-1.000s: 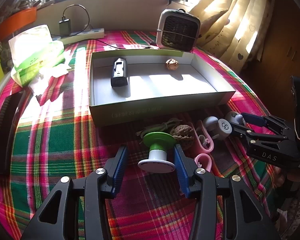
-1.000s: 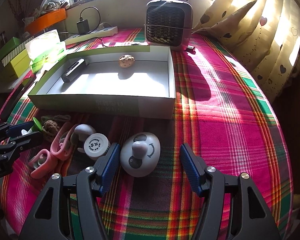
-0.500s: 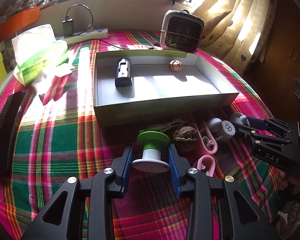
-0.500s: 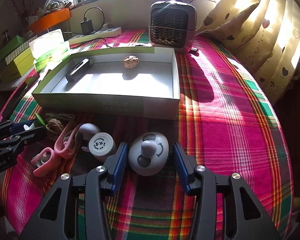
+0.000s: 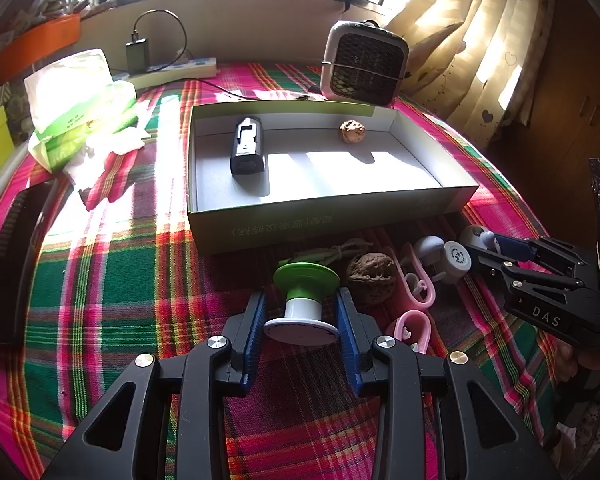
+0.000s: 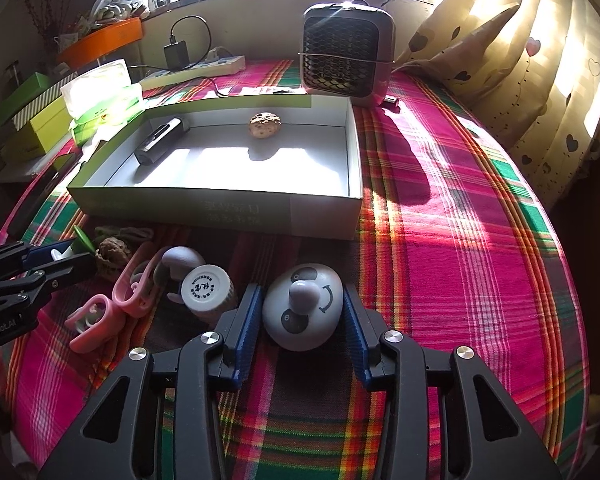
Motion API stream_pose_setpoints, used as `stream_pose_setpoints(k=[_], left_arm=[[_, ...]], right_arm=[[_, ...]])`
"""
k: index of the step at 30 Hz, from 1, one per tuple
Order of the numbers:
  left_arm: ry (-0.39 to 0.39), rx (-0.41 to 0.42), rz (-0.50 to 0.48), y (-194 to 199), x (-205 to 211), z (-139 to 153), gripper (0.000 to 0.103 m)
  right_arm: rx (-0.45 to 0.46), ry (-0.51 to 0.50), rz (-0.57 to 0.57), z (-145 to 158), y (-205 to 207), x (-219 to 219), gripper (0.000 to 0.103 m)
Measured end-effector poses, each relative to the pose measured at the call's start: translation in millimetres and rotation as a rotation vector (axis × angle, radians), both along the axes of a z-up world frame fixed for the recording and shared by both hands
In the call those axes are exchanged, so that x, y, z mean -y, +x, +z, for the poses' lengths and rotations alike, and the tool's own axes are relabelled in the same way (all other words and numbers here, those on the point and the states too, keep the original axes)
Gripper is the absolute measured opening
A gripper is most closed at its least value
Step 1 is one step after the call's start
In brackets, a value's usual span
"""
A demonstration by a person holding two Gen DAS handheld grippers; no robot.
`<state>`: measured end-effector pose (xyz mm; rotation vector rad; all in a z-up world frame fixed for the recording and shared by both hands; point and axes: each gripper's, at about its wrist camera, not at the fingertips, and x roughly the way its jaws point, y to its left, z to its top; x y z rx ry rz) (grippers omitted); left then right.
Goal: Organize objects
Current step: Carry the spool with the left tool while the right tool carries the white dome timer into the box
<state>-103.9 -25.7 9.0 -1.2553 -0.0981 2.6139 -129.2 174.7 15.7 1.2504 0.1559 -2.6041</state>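
Left gripper (image 5: 302, 322): fingers narrowed onto the green-and-white spool (image 5: 304, 300), both blue pads touching its white base; spool upright on the plaid table (image 5: 120, 280). Right gripper (image 6: 300, 316): fingers pressed against both sides of the grey egg-shaped face toy (image 6: 304, 306), which lies on the cloth.

Open cardboard box (image 5: 328, 220) sits at 12 o'clock from both grippers. Inside it: black device (image 5: 247, 146) toward 11 o'clock, walnut (image 5: 352, 131) near the far wall.

Loose on the cloth, just before the box: second walnut (image 5: 371, 276) at 2 o'clock of the spool, touching pink clips (image 5: 414, 300); white-capped bottle (image 6: 208, 290) at 9 o'clock of the face toy, just beside the right gripper's left finger.

Small heater (image 6: 346, 54) beyond the box.
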Motion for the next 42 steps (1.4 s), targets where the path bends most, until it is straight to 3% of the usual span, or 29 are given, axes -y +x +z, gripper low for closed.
stream_pose_setpoints(k=[25,42], left_arm=[[-0.004,-0.014,0.005,3,-1,6,0.031],[0.015,-0.048,-0.013,-4,-7,28,0.031]], right_arm=[[-0.008,-0.015,0.006,3,3,-2,0.041],[-0.044,-0.047,0.017,24,1,-3,0.041]])
